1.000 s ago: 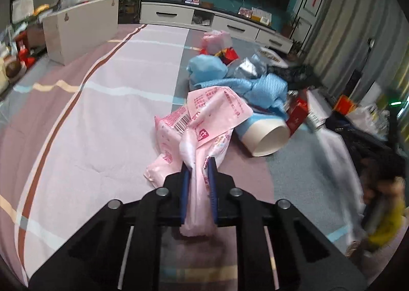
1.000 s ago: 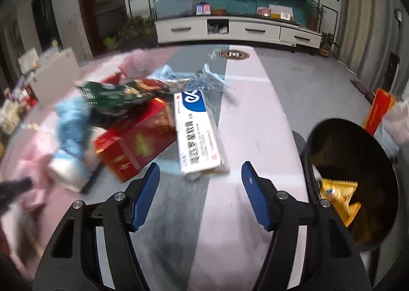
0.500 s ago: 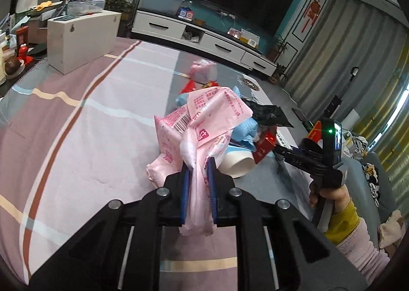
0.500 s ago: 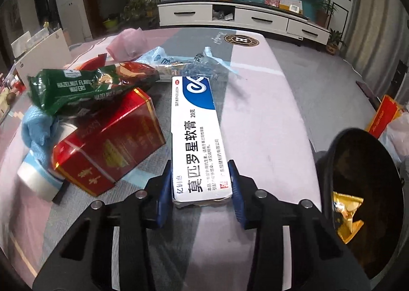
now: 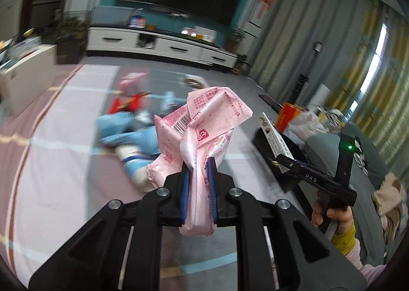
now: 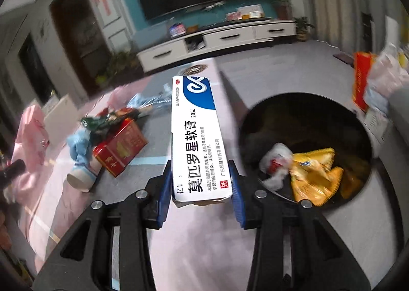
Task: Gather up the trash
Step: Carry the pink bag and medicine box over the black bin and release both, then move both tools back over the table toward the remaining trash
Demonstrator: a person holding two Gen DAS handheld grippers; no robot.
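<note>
My left gripper [image 5: 198, 171] is shut on a crumpled pink plastic wrapper [image 5: 204, 117], held in the air above the striped table. My right gripper [image 6: 199, 178] is shut on a long white and blue ointment box [image 6: 196, 137], lifted off the table to the left of the black trash bin [image 6: 258, 117]. The bin holds a yellow bag [image 6: 317, 173] and a white wad. The right gripper and its box also show at the right of the left wrist view [image 5: 276, 135]. The pink wrapper shows at the left edge of the right wrist view [image 6: 30, 135].
On the table lie a red box [image 6: 120, 148], a green snack bag [image 6: 102, 119], blue wrappers and a white cup [image 6: 79, 178]. A white box [image 5: 23, 76] stands at the far left. A red carton and bags [image 6: 368, 84] lie beyond the bin.
My right gripper has lifted the ointment box off the table and swung it towards the bin. My left gripper has raised the pink wrapper and turned right.
</note>
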